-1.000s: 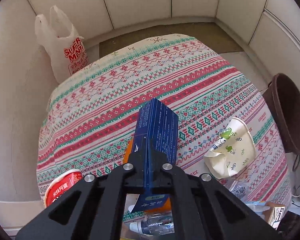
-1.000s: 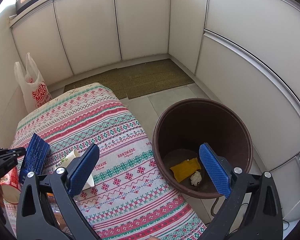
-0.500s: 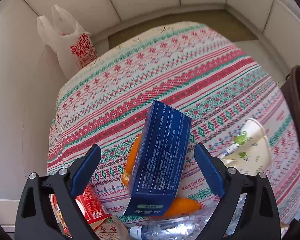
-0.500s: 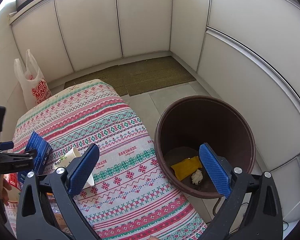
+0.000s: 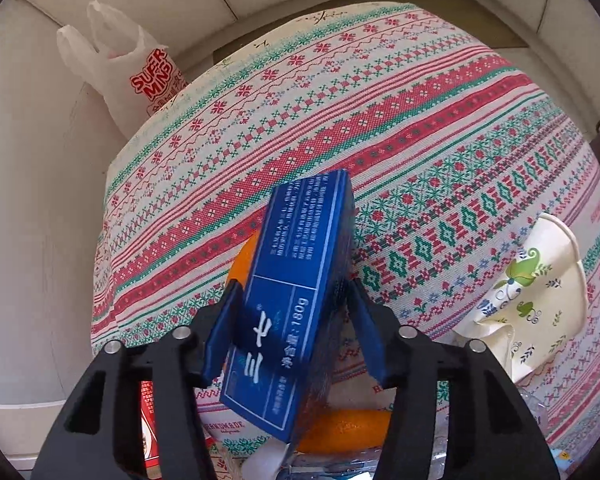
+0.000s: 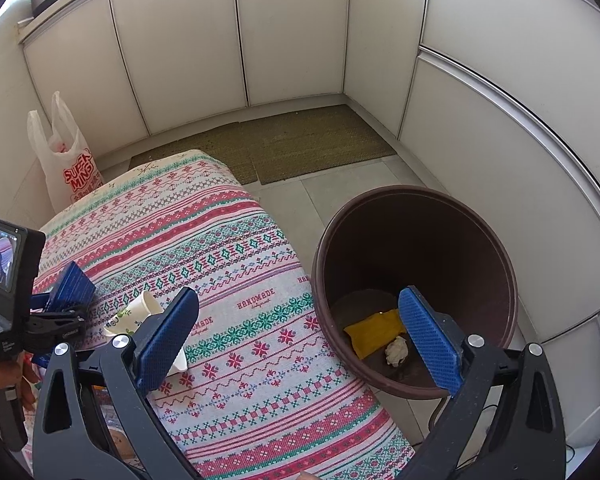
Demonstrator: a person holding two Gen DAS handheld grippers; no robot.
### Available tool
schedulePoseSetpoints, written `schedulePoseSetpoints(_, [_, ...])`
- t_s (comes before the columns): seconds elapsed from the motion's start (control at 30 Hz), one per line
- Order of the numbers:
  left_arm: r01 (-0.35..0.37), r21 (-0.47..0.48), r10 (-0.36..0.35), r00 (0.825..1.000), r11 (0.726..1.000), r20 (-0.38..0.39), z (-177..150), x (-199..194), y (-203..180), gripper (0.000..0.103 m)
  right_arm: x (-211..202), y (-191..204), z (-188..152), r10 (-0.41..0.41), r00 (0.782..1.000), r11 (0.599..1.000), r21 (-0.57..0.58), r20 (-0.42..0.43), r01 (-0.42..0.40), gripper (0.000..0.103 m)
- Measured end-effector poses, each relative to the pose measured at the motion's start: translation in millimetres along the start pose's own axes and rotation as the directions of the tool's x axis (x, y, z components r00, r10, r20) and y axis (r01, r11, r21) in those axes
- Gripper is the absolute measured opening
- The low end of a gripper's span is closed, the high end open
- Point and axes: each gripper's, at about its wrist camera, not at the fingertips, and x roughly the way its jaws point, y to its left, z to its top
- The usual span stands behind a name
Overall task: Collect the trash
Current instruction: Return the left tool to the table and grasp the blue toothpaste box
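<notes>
My left gripper (image 5: 294, 304) is shut on a dark blue carton (image 5: 296, 280), its pads pressing the carton's two long sides above the patterned tablecloth (image 5: 380, 120). The carton also shows in the right wrist view (image 6: 70, 286). An orange wrapper (image 5: 340, 426) lies under it. A crumpled paper cup (image 5: 528, 280) lies to the right. My right gripper (image 6: 300, 344) is open and empty, above the table's right edge and the brown bin (image 6: 500, 264), which holds a yellow packet (image 6: 374, 330) and a paper wad (image 6: 396, 352).
A white plastic bag (image 5: 140, 76) stands on the floor behind the table's far left corner. A red can (image 5: 148, 408) and a clear plastic bottle (image 5: 340, 464) lie at the table's near edge. White cabinets surround the space, with a woven mat (image 6: 300, 144) on the floor.
My left gripper opened half a second ago, moved in around the blue carton and has closed on its sides. The right gripper stayed open near the bin.
</notes>
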Motion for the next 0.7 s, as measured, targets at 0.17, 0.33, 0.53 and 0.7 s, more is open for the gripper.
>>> schedulePoseSetpoints(0.17, [0.040, -0.036, -0.038, 0.998, 0.999, 0.052, -0.8, -11.6, 10.7, 0.038, 1.3, 2.6, -0.7, -0.001, 1.000, 1.000, -0.006, -0.005, 0.001, 0.096])
schedulePoseSetpoints(0.33, [0.052, -0.069, -0.044, 0.992, 0.996, 0.116, -2.4, -28.4, 17.5, 0.038, -0.6, 5.6, -0.6, 0.001, 1.000, 1.000, -0.011, -0.005, -0.001, 0.096])
schedulePoseSetpoints(0.53, [0.140, -0.171, -0.087, 0.956, 0.975, 0.281, -15.3, -88.0, 40.6, 0.038, -2.3, 16.8, 0.5, 0.003, 1.000, 0.999, -0.047, 0.003, -0.003, 0.096])
schedulePoseSetpoints(0.7, [0.268, -0.260, -0.127, 0.881, 0.928, 0.456, -51.8, -153.2, 67.1, 0.038, -2.6, 39.6, 1.0, 0.035, 0.999, 0.990, -0.139, 0.000, -0.034, 0.096])
